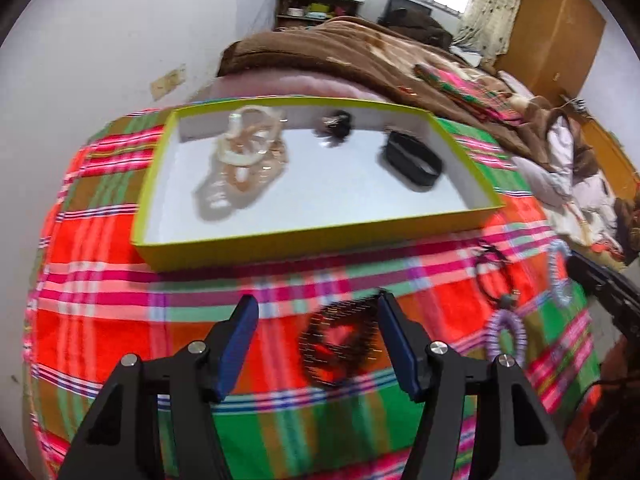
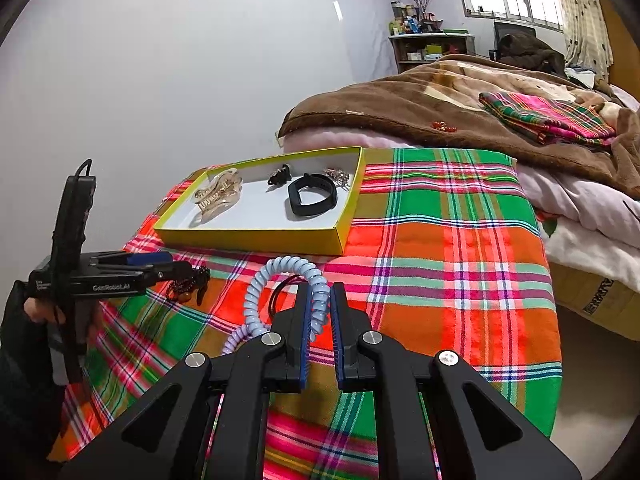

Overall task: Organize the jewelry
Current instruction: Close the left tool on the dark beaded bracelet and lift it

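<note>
On the plaid cloth [image 2: 460,240], near the yellow box [image 2: 256,236], the right gripper [image 2: 320,312] was clamped on a pale blue coil hair tie [image 2: 276,276]. The left gripper [image 1: 316,340] stood open, a dark beaded bracelet [image 1: 340,344] lying between its fingers, ungripped. Picking-up was the step; next, probably, closing on the bracelet and carrying both to the far box.

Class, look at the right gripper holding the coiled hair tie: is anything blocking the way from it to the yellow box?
Nothing visible blocks it. The right gripper is shut on the coiled hair tie, and only bare plaid cloth lies between it and the near wall of the yellow box. The left gripper stands off to the side.
</note>
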Demonstrator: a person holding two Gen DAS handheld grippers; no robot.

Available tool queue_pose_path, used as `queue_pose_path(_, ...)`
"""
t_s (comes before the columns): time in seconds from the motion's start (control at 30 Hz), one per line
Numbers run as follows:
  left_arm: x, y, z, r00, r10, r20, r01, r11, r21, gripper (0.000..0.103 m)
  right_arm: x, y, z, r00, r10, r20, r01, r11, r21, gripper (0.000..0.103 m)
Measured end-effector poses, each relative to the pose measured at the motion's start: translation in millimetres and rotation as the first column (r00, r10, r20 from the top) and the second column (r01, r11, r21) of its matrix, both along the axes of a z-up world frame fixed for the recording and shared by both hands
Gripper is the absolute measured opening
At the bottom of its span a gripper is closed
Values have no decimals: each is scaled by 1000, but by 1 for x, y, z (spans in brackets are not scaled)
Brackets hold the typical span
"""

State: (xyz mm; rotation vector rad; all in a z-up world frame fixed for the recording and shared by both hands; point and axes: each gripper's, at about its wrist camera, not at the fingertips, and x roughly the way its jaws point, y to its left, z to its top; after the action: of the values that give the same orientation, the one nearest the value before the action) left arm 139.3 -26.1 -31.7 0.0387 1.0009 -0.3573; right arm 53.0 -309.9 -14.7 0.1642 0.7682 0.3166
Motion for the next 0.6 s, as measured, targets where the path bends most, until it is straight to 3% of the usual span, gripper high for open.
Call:
queue_pose_path(0.17,2,-7,-7,1000,-28,-11,29,993,117,64,3,0,-1,1000,0,-3,0,1000,4,9)
queue_pose_path(0.6,-2,-50,-7,978,-206,31,198,965,174,61,7,3,-5,1000,-3,-15,3,1000,8,10)
